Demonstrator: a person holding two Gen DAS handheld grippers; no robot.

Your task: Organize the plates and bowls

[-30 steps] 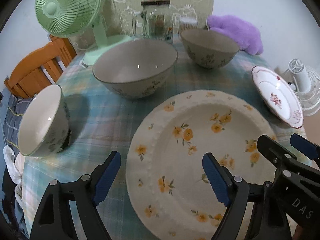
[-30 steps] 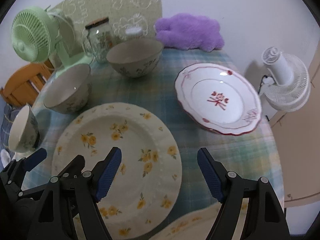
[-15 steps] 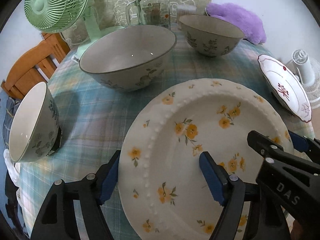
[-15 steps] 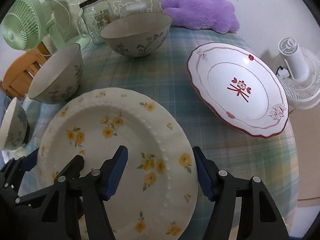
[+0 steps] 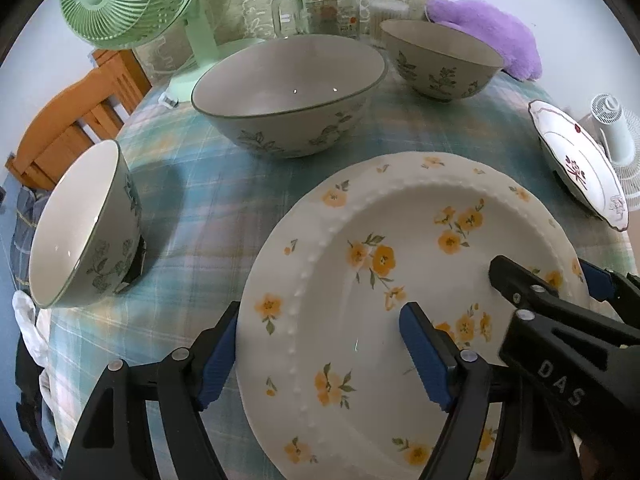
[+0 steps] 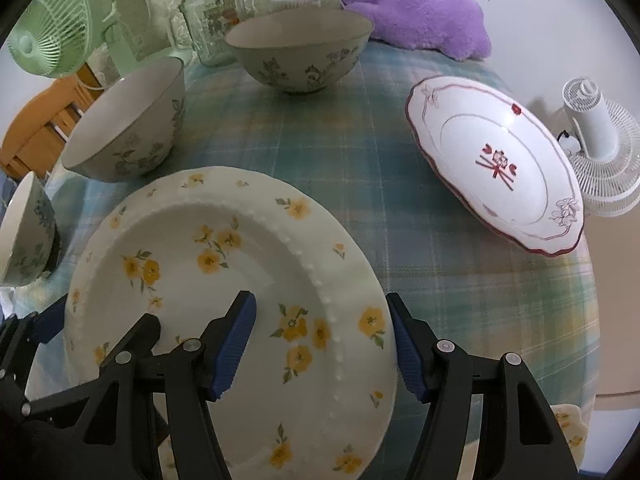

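Observation:
A large white plate with yellow flowers lies on the checked tablecloth. My left gripper is open and straddles the plate's left rim, one finger outside it and one over the plate. My right gripper is open and straddles the right rim the same way. A white plate with red trim lies at the right. A large floral bowl, a medium bowl and a small bowl stand behind and to the left.
A green fan, a glass jar and a purple plush stand at the table's back. A white fan lies off the right edge. A wooden chair stands at the left.
Both grippers have moved forward and down from each side until their open fingers straddle the yellow-flowered plate's rim. The dishes have not moved.

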